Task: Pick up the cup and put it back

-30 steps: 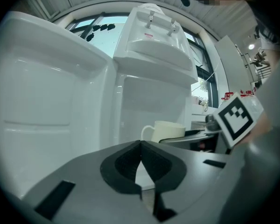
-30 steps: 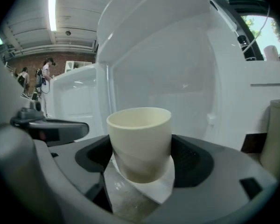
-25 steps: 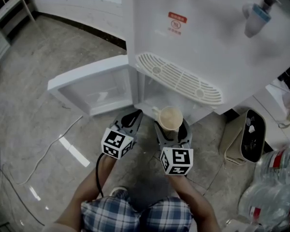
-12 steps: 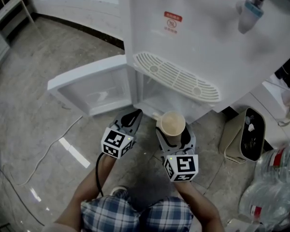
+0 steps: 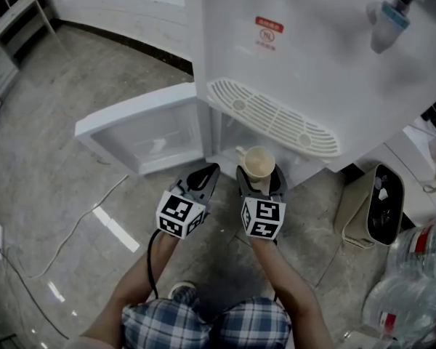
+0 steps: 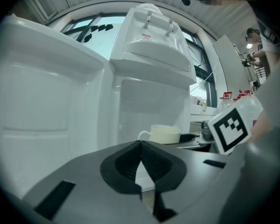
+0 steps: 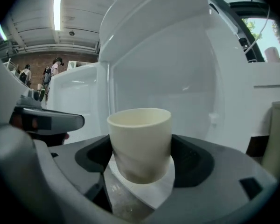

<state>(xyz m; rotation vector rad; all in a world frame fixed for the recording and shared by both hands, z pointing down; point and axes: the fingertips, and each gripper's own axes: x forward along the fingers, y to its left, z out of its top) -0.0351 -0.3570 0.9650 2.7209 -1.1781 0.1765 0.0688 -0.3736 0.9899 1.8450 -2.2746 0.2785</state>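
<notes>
A cream cup [image 5: 257,164] with a small handle stands upright between the jaws of my right gripper [image 5: 259,177], which is shut on its lower body. In the right gripper view the cup [image 7: 140,141] hangs just above the white floor edge of the open lower cabinet [image 5: 236,145] of the white water dispenser [image 5: 312,64]. My left gripper [image 5: 207,173] is beside it on the left, shut and empty. The left gripper view shows that gripper [image 6: 141,146] with its jaws together and the cup [image 6: 161,134] ahead to the right.
The cabinet door [image 5: 142,126] stands swung open to the left. A slotted drip tray [image 5: 272,118] juts out above the cabinet. A beige bin [image 5: 370,209] and large water bottles [image 5: 414,282] sit at the right. A cable [image 5: 73,231] trails over the tiled floor.
My right gripper has carried the cup forward, closer to the open cabinet under the drip tray. The left gripper has stayed about where it was, still shut.
</notes>
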